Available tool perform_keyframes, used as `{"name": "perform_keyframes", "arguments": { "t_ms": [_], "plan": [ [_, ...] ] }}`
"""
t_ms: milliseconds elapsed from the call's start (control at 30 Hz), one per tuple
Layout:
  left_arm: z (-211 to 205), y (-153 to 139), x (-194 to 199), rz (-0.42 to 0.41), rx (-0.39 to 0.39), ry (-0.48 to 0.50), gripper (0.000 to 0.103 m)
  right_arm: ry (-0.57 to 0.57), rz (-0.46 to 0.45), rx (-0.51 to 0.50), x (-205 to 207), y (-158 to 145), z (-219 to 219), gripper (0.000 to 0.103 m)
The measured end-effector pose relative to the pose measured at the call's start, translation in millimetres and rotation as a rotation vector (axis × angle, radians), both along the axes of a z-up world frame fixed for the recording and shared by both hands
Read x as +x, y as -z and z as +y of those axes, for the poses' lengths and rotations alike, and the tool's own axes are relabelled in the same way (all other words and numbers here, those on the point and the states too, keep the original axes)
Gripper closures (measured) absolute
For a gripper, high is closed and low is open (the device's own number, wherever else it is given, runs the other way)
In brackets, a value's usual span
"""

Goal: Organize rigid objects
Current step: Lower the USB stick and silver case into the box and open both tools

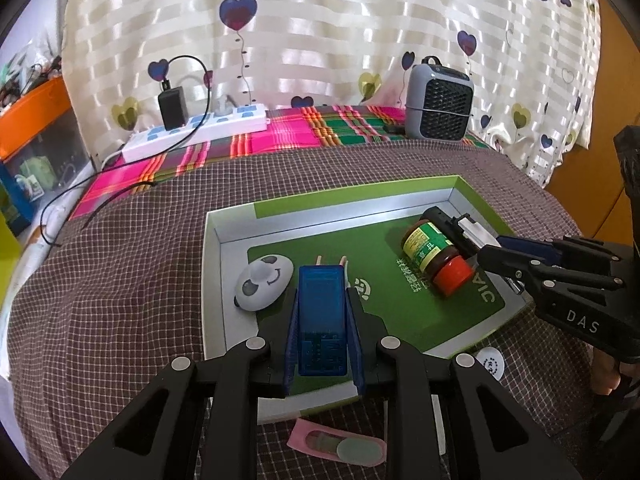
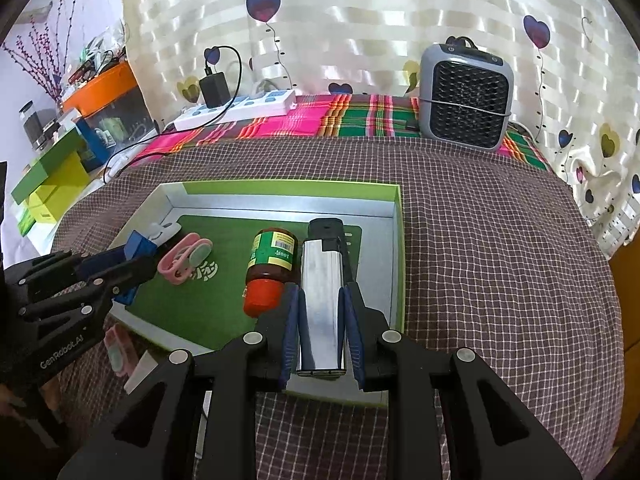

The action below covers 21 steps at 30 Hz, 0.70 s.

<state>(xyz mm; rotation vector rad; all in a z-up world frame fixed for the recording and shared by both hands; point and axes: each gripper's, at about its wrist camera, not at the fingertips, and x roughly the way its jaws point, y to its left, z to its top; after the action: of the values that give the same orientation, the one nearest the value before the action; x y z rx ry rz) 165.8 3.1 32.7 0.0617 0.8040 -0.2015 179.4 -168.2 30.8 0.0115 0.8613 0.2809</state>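
Note:
A shallow green tray (image 1: 340, 219) (image 2: 280, 205) lies on the checked cloth. My left gripper (image 1: 324, 296) (image 2: 144, 258) is shut on a translucent blue box (image 1: 322, 312) (image 2: 138, 245), held over the tray's near left part. A white round panda-face piece (image 1: 264, 286) (image 2: 164, 232) lies just left of it, and a pink clip (image 2: 184, 258) lies in the tray behind the box. My right gripper (image 2: 320, 290) (image 1: 486, 254) is shut on a silver and black oblong case (image 2: 322, 304) (image 1: 468, 229) at the tray's right side. Beside it a brown jar with a red lid (image 2: 272, 270) (image 1: 436, 258) lies on its side.
A second pink clip (image 1: 340, 446) (image 2: 116, 346) and a white round sticker (image 1: 490, 362) lie on the cloth outside the tray's near edge. At the back stand a power strip with charger (image 1: 200, 126) and a grey fan heater (image 2: 466, 98). Stacked boxes (image 2: 52, 172) stand far left.

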Motion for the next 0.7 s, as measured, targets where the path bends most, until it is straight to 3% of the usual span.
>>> {"name": "perform_keyframes", "arguments": {
  "t_ms": [700],
  "plan": [
    [-1,15,8,0.038,0.011,0.001,0.082,0.037,-0.014,-0.016,5,2,-5,0.079]
  ]
}}
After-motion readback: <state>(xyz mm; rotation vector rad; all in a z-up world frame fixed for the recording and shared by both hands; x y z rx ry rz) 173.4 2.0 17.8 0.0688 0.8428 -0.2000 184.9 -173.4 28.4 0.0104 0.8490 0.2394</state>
